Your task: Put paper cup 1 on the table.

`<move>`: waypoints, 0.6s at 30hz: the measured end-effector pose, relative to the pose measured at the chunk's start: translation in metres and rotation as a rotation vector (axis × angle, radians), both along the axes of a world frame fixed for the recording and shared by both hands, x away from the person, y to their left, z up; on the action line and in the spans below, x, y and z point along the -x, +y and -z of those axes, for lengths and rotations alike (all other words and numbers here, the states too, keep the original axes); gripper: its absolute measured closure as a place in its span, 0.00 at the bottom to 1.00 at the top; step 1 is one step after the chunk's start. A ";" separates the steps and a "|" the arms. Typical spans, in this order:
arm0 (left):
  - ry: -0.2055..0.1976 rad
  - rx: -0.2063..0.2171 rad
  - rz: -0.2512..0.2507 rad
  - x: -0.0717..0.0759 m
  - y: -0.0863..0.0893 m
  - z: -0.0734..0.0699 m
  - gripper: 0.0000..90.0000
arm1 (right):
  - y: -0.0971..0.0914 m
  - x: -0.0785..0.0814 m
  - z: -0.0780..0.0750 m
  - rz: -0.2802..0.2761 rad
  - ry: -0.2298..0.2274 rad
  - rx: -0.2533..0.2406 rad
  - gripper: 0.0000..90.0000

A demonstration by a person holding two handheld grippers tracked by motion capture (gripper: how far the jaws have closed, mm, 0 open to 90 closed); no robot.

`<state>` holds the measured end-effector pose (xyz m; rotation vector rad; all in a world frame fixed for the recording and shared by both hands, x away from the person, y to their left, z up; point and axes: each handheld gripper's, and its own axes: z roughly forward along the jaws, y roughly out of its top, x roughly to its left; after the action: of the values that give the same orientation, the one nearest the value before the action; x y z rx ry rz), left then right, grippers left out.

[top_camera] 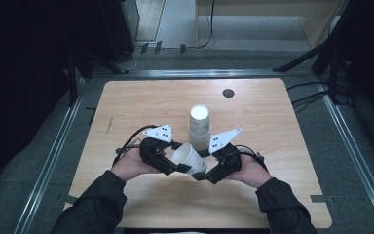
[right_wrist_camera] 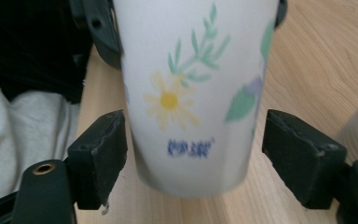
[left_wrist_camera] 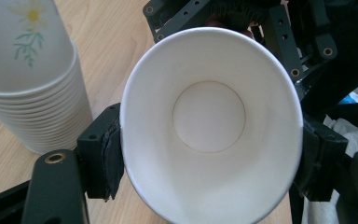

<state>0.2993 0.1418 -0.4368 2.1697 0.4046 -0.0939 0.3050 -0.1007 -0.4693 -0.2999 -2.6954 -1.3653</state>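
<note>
Cup (top_camera: 189,158): single paper cup, lying tilted just above the worktop (top_camera: 272,126), between both hands, near the person's edge.
Stack (top_camera: 199,127): nested cups, upside down, standing just behind the held cup.
Left tongs (top_camera: 181,168): closed on the cup near its rim; pads (left_wrist_camera: 112,154) press hard enough to squeeze the mouth oval.
Right tongs (top_camera: 199,174): jaws stand clear of the cup's base end, a gap on each side of the wall; they hold nothing.
Step in hand, as judged: cup separated from the stack and passed to the left tongs alone.
Advice: keep the left grip light, since the rim already deforms; draw the right tongs straight back off the base without brushing it; mind the stack close behind.
</note>
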 end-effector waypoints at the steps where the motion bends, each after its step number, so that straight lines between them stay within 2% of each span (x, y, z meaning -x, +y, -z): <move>1: -0.005 -0.001 -0.010 -0.001 0.003 0.000 0.27 | 0.000 0.000 0.001 0.011 -0.009 0.009 0.24; 6: -0.018 -0.035 -0.037 -0.004 0.010 0.000 0.27 | -0.001 -0.001 0.008 0.039 -0.014 0.053 0.23; 9: -0.025 -0.041 -0.058 -0.006 0.016 -0.002 0.27 | -0.001 -0.001 0.011 0.048 -0.020 0.079 0.23; 16: -0.032 -0.074 -0.083 -0.009 0.025 -0.001 0.27 | -0.004 -0.003 0.012 0.066 -0.042 0.096 0.23; 18: -0.041 -0.089 -0.087 -0.010 0.027 -0.002 0.27 | -0.007 -0.005 0.011 0.097 -0.044 0.107 0.23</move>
<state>0.3088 0.1692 -0.4353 2.2342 0.4875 0.0176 0.3099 -0.1072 -0.4808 -0.4201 -2.8306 -1.2677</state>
